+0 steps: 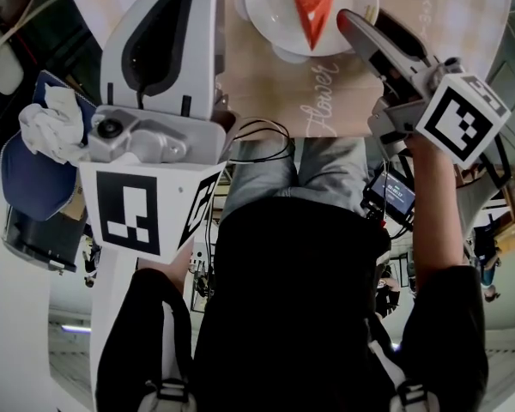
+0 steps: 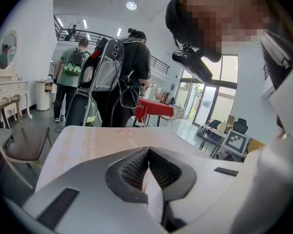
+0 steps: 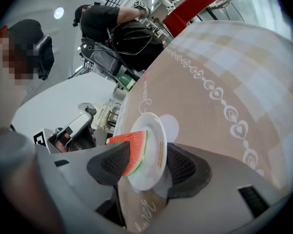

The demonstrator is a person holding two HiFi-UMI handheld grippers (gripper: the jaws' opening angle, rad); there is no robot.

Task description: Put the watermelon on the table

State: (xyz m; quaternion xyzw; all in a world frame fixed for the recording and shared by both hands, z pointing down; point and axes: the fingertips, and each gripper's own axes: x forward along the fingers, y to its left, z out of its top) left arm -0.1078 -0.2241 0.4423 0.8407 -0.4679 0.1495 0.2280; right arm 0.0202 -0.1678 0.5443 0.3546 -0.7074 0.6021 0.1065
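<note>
Watermelon point(image 1: 313, 9) wedge: tip twd person point(image 1: 292, 299), rind far.

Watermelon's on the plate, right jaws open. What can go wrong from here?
1. The right gripper has its open jaws close at the rim of the plate; a skewed pull-back might clip the rim and shove it.
2. The watermelon lies loose on the plate, so a knock may slide it off.
</note>
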